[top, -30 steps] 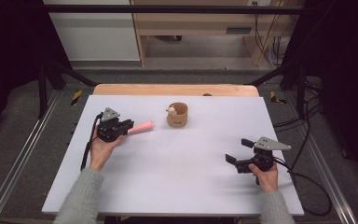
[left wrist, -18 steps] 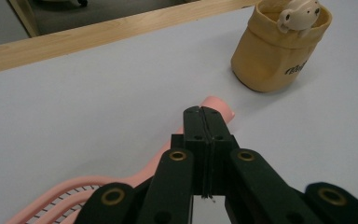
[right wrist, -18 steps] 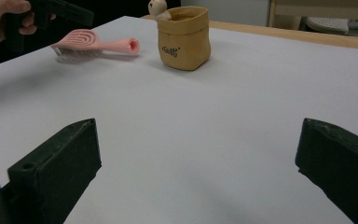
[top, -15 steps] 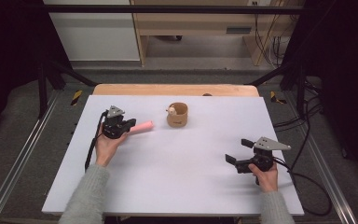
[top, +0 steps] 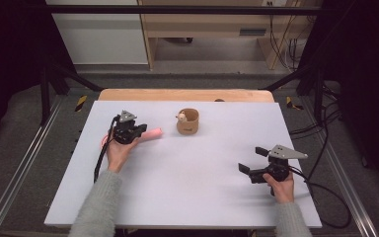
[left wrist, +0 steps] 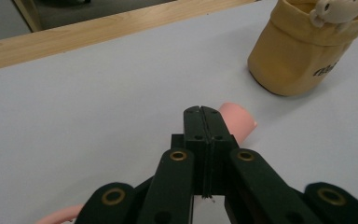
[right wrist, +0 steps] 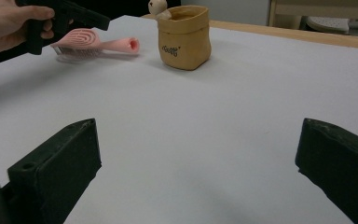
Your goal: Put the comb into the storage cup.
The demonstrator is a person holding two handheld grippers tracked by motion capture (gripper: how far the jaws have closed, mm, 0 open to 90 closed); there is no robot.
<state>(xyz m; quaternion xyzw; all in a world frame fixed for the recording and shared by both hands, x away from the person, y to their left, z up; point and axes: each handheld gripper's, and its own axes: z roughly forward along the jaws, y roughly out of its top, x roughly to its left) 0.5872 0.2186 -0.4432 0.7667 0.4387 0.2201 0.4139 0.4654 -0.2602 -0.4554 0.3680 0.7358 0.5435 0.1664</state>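
One pink plastic hairbrush [top: 148,135] lies on the white table [top: 187,187] at its left side, its rounded handle end pointing toward the middle and its oval head toward the left edge. In the right gripper view the brush [right wrist: 95,44] shows a flat pink back with curved oval grooves, a row of pale bristles underneath resting on the table, and a tube-like handle with a hollow end. The left tool [top: 137,130], one of two on the table, sits directly over the brush in the person's left hand [top: 117,153]; in the left gripper view its two black jaws are pressed flat together with nothing between them, having just finished closing, and the pink handle end [left wrist: 237,120] pokes out from beneath their tips, while a pink edge of the head shows at the lower left. Whether the jaws touch the brush cannot be told. Just right of the handle end stands one small tan fabric pouch [top: 188,123], upright and open at the top, with dark lettering on its side and one small cream toy animal [top: 181,117] peeking over its rim. Well apart, at the right near edge, the right tool [top: 250,160] rests low over bare table in the right hand [top: 280,186], its jaws standing wide apart and empty.
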